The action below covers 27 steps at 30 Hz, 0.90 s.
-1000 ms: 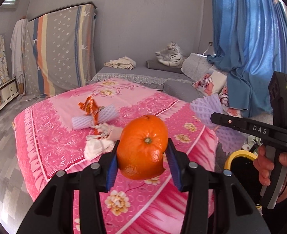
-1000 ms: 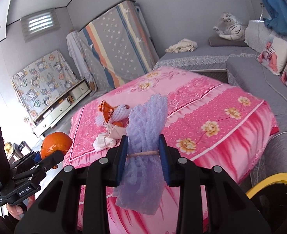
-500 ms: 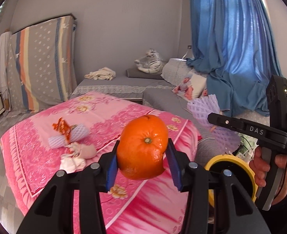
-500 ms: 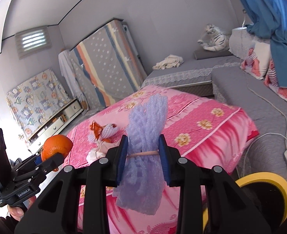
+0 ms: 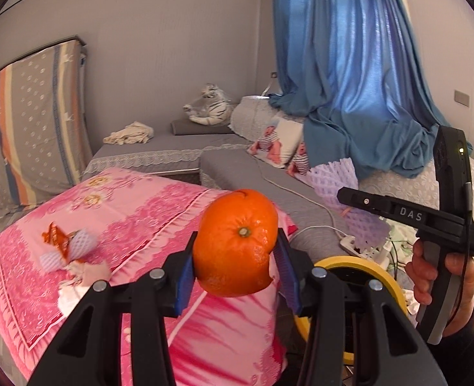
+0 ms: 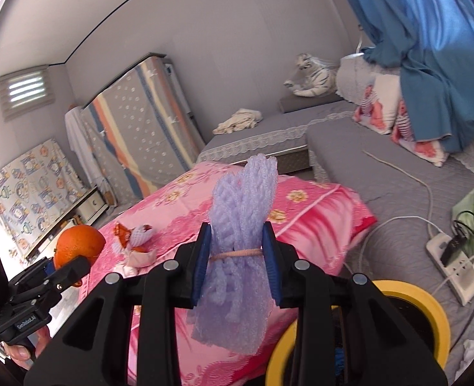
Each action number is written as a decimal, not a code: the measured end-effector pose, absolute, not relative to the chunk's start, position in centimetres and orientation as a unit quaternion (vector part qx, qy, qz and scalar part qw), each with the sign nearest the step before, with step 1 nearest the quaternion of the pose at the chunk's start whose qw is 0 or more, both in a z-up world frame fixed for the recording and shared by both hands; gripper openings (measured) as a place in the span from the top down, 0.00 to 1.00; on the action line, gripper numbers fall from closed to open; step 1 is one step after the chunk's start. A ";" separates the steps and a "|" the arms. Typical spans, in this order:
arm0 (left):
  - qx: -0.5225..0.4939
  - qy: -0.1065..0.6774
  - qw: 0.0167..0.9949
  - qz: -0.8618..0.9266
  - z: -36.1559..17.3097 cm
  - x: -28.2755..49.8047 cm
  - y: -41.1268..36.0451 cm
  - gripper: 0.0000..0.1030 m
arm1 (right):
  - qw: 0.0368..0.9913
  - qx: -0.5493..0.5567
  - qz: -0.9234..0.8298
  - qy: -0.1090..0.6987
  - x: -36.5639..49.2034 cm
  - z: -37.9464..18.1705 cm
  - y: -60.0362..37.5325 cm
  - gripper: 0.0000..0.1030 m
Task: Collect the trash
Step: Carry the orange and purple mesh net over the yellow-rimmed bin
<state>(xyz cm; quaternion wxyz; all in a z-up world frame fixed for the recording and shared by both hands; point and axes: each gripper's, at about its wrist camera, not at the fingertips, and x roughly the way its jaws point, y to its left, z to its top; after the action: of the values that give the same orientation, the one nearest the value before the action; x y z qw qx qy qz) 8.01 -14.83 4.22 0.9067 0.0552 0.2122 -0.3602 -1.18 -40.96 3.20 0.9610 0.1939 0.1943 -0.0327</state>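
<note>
- The left gripper is clamped on an orange peel, held above the pink bedspread.
- The right gripper is clamped on a purple foam net.
- A yellow-rimmed bin sits below both, beside the bed.
- More wrappers lie on the bedspread.
- A power strip lies near the bin.

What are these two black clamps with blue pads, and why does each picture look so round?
No robot is here. A person holds a hand tool in each hand, and a wide-angle camera on each looks along its fingers, bending the picture. The left view shows the left tool gripping orange peel; the right tool grips a purple foam fruit net. Each tool also shows in the other's view. On the pink bedspread lie a white foam net, an orange wrapper and crumpled tissues. Below is a yellow-rimmed bin.
</note>
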 end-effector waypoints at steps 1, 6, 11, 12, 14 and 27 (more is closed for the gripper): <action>0.057 0.211 0.905 -0.365 4.4 7.9 -15.2 0.58 | 0.961 0.196 -0.040 0.193 -1.6 3.1 -41.5 0.71; 0.073 0.203 0.898 -0.383 4.7 7.3 -17.5 0.58 | 0.958 0.206 -0.074 0.188 -3.0 2.6 -43.7 0.71; 0.086 0.202 0.888 -0.404 4.5 6.9 -19.5 0.58 | 0.953 0.214 -0.101 0.189 -4.2 1.8 -45.6 0.71; 0.088 0.202 0.886 -0.408 4.4 6.8 -19.9 0.58 | 0.952 0.215 -0.106 0.189 -4.6 1.6 -46.0 0.71; 0.093 0.204 0.881 -0.417 4.2 6.6 -20.9 0.58 | 0.950 0.218 -0.117 0.190 -5.1 1.2 -46.7 0.71; 0.113 0.245 0.846 -0.459 0.8 6.6 -25.8 0.58 | 0.932 0.242 -0.159 0.217 -6.5 -1.8 -49.4 0.71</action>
<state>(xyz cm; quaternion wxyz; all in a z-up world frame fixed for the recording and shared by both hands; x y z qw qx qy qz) 6.57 -25.85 0.80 0.8461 0.1130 0.2454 -0.4595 -6.52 -49.45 -1.81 0.9322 0.2419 0.2175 -0.1585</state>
